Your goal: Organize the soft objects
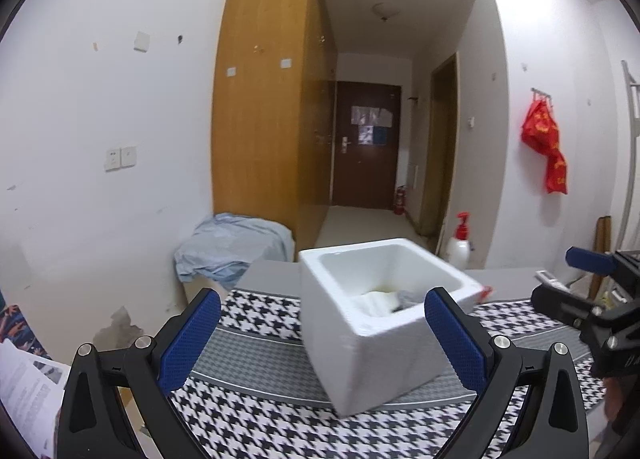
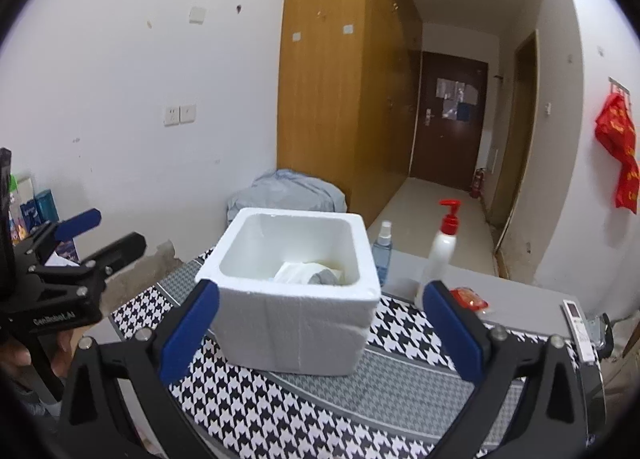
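Observation:
A white foam box (image 1: pixel 372 343) stands on the houndstooth cloth (image 1: pixel 260 403); it also shows in the right wrist view (image 2: pixel 296 331). Soft white and grey cloth pieces (image 1: pixel 382 301) lie in its bottom, also seen from the right (image 2: pixel 308 273). My left gripper (image 1: pixel 322 335) is open and empty, held just in front of the box. My right gripper (image 2: pixel 320 329) is open and empty, its fingers either side of the box front, not touching. The right gripper shows at the right of the left view (image 1: pixel 576 287), the left gripper at the left of the right view (image 2: pixel 100 235).
A white pump bottle with a red top (image 2: pixel 440 255), a blue spray bottle (image 2: pixel 383 251), a red packet (image 2: pixel 468 297) and a remote (image 2: pixel 576 329) sit behind and right of the box. A blue-covered bundle (image 1: pixel 232 247) lies by the wardrobe. Papers (image 1: pixel 28 387) lie at left.

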The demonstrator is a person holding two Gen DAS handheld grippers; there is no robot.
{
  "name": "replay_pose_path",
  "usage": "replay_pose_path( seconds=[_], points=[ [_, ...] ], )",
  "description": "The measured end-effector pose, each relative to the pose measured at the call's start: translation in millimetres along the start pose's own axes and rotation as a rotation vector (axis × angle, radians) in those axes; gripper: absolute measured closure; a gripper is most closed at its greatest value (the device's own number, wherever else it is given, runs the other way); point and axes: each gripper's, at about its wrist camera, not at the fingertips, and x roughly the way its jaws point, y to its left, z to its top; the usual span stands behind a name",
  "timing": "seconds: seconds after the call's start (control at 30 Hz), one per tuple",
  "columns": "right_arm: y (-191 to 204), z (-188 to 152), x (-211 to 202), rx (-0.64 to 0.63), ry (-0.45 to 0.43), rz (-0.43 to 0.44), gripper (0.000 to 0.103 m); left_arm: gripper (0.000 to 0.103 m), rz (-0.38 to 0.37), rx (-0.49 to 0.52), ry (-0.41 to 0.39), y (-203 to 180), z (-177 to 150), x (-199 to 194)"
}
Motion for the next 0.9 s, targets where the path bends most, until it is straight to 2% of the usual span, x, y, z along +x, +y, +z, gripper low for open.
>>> replay_pose_path(
  seconds=[0.43,0.67,0.9],
  points=[
    [-10,-28,-61,0.069,-0.141,-0.050,0.000,0.001,-0.075,0.014,-0.034,-32,-13,-35],
    [-7,-55,-78,0.103,-0.182,-0.110,0.000,0.001,-0.087,0.023,-0.055,-39,-36,-51],
    [-9,-84,-93,0.127,-0.184,-0.118,0.000,0.001,-0.096,0.024,-0.083,-43,-61,-70]
  ],
)
